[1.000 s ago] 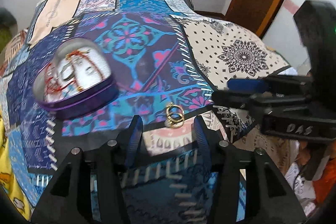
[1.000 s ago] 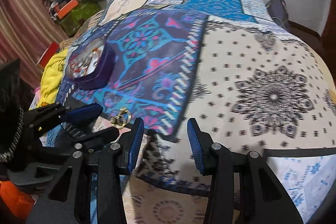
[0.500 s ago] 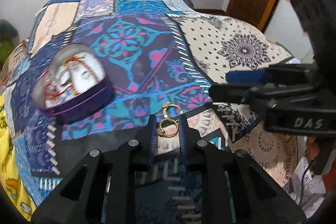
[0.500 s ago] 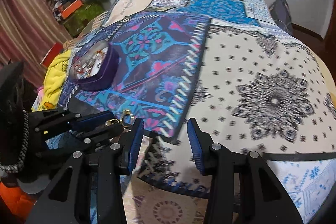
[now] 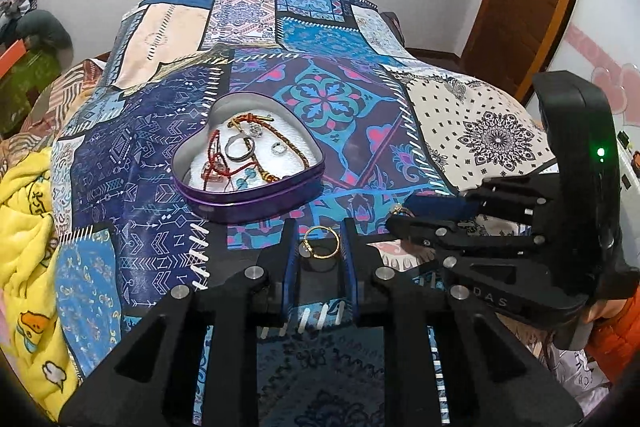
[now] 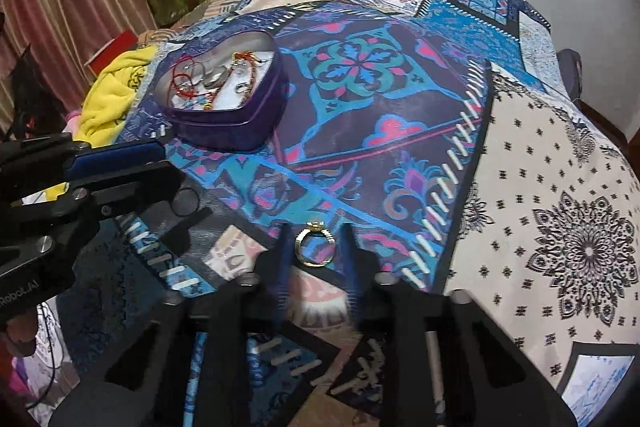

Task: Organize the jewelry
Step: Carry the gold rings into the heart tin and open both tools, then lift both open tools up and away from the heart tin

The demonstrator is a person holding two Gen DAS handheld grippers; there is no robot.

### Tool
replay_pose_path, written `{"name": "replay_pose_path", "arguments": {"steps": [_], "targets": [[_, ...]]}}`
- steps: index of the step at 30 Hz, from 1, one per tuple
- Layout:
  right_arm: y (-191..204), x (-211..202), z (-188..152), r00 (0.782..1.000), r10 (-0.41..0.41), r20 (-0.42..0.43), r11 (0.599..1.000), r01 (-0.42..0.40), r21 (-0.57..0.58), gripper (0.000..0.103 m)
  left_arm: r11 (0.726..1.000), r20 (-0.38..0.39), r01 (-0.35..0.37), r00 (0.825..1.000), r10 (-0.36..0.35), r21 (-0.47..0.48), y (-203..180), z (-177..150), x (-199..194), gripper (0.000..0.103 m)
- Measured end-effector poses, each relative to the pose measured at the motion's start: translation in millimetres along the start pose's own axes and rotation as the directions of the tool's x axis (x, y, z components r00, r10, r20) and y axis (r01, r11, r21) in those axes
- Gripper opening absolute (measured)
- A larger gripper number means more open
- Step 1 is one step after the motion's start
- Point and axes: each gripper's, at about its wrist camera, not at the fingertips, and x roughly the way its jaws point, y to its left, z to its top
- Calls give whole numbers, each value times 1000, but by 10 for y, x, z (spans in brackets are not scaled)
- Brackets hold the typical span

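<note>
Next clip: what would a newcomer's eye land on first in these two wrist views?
Probably the open heart-shaped purple tin on the patchwork bedspread, its white lining tangled with red cords, rings and beads. Next, a gold ring in each gripper: the left gripper holds a plain gold ring just in front of the tin, while the right gripper is closing on a gold ring with a raised top.
</note>
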Motion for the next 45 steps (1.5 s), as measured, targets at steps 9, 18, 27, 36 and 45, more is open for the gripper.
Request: {"name": "replay_pose_path", "arguments": {"steps": [9, 18, 27, 36, 45], "targets": [[7, -139, 118, 999, 14, 40, 1000, -15, 19, 17, 1000, 28, 7, 1000, -6, -22, 75, 15, -109, 20], [92, -389, 449, 986, 48, 158, 999, -51, 17, 17, 998, 90, -7, 996, 13, -64, 299, 173, -297, 20], [201, -427, 690, 971, 93, 221, 995, -95, -1, 17, 998, 137, -19, 990, 28, -67, 405, 329, -363, 20], [269, -188, 793, 972, 128, 196, 991, -132, 6, 17, 997, 115, -16, 993, 25, -82, 516, 326, -166, 20], [282, 106, 799, 979, 164, 125, 986, -168, 22, 18, 996, 81, -3, 997, 10, -90, 598, 279, 35, 20]]}}
